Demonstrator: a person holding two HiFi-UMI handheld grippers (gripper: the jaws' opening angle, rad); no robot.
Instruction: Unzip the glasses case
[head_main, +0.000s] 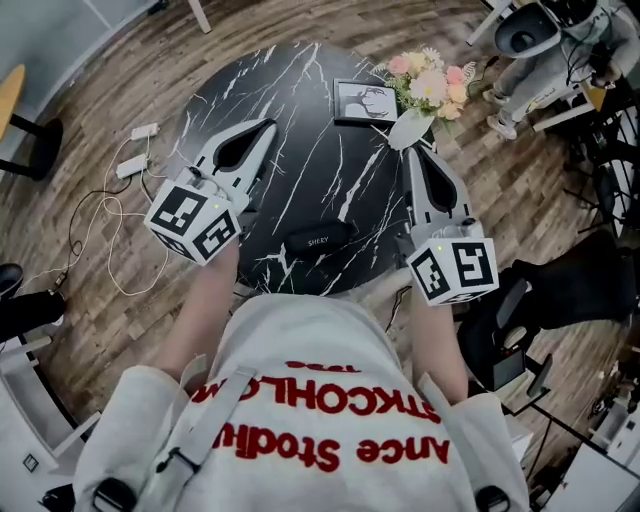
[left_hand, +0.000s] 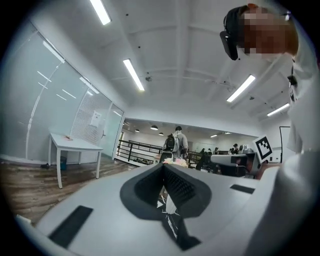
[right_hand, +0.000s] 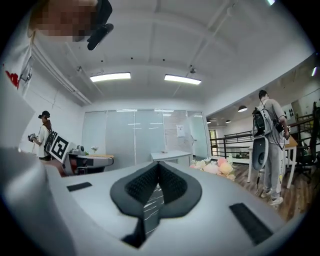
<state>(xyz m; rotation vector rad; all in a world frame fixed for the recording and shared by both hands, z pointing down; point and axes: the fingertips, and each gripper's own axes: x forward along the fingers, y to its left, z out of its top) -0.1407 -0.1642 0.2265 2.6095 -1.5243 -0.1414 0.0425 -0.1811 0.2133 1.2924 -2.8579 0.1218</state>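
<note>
Grey left gripper (head_main: 266, 127) and right gripper (head_main: 415, 152) pinched shut, holding nothing.
Below and between them, black glasses case (head_main: 317, 239) flat on dark marble table (head_main: 300, 90), near its front edge: probably light, stiff, slidey. Best to pin one end, pinch the zip tab, too small to see.

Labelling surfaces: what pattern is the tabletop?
The table is black with white veins; best in head view.
</note>
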